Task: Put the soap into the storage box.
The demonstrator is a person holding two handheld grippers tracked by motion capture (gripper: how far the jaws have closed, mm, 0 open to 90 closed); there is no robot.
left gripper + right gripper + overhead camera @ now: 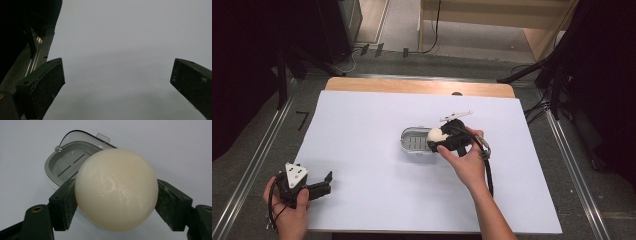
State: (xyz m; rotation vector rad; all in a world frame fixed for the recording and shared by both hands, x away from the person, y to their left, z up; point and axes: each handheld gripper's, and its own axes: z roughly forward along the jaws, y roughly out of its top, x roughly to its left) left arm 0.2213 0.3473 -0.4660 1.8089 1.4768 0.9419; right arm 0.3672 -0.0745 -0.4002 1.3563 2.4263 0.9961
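Two jaws of our right gripper clamp a cream ball over the grey tray's three o'clock end; our left gripper rests agape at seven o'clock.

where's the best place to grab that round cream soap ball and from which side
Across its widest middle, one pad on each opposite side, as the right gripper does now: the round cream soap ball is smooth and curved, so off-centre pads would likely slip. Come from above, so the grey slotted dish wall stays out of the way.

Left hand-held gripper low at the near left, jaws wide apart; right hand-held gripper mid-table, jaws clamped.
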